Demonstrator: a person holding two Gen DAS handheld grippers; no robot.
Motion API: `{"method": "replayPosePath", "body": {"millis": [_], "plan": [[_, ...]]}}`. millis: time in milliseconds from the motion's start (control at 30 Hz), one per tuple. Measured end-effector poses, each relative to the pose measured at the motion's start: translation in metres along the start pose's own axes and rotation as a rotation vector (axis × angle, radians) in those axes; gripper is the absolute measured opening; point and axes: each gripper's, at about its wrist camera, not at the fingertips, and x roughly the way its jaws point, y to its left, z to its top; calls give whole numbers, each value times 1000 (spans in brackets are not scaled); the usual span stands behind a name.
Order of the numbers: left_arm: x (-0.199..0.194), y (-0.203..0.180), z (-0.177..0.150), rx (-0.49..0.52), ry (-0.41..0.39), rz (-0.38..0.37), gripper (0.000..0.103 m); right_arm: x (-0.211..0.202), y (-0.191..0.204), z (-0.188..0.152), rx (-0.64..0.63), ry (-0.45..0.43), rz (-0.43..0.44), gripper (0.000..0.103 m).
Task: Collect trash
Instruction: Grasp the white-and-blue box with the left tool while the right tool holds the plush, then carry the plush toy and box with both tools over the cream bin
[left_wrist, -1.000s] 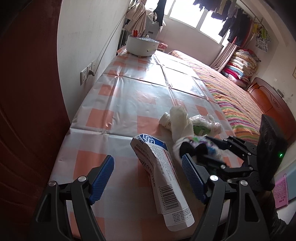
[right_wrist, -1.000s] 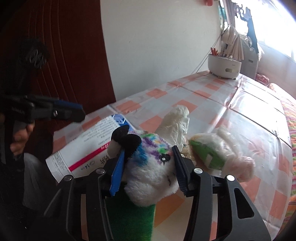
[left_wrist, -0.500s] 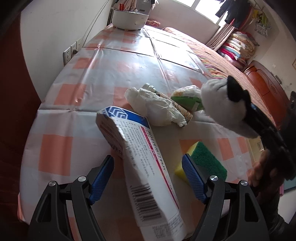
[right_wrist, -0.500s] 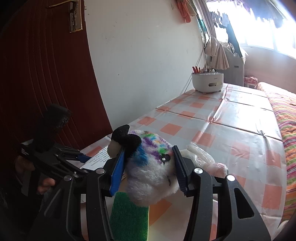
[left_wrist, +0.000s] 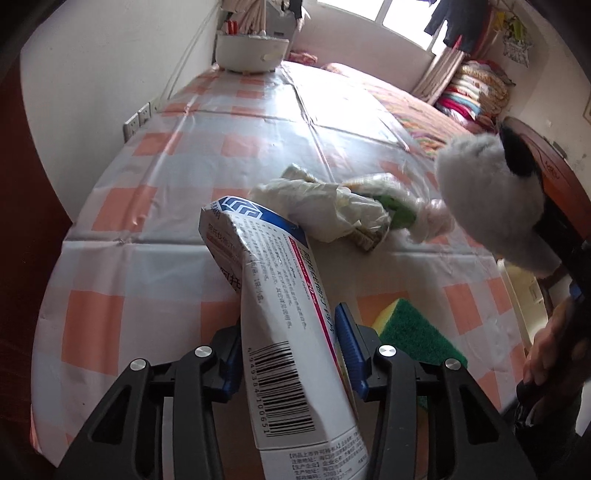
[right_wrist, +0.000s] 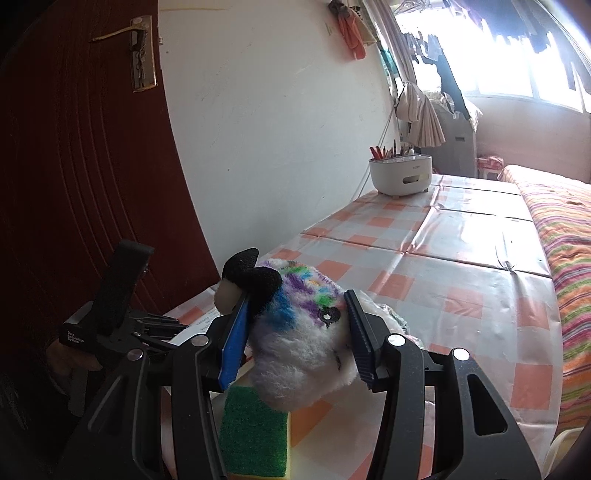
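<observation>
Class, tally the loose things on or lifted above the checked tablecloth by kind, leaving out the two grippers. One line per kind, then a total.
Cardboard box: 1
Crumpled plastic bags: 2, the second partly round a green packet
Green packet: 1
Sponge: 1
Plush toy: 1
White holder with pens: 1
Total: 7

Crumpled white medicine carton (left_wrist: 284, 314) with barcode, lower centre of left wrist view, tilted off checked cloth, wadded white plastic wrapper (left_wrist: 325, 210) and green-labelled packet (left_wrist: 397, 206) lying mid-frame behind it
</observation>
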Motion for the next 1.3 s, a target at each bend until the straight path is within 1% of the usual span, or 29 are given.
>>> {"method": "replayPosePath", "body": {"millis": [67, 167, 333, 433, 500, 667, 933, 1300], "plan": [[-6, 1, 5, -13, -32, -6, 43, -4, -3, 0, 16, -11, 2, 48], [-21, 5, 11, -43, -99, -10, 43, -10, -9, 1, 43, -31, 5, 48], [-53, 9, 21, -114, -219, -42, 43, -19, -17, 3, 78, -54, 7, 48], [-68, 6, 26, -142, -271, -68, 43, -27, -21, 2, 90, -69, 1, 48], [-74, 1, 29, -145, -292, -84, 43, -33, -25, 1, 101, -78, -1, 48], [-76, -18, 36, -123, -303, -142, 43, -46, -41, -6, 138, -90, -21, 48], [-64, -72, 45, -39, -277, -233, 43, -75, -64, -9, 184, -127, -63, 48], [-41, -137, 42, 72, -217, -304, 43, -139, -92, -22, 227, -194, -151, 48]]}}
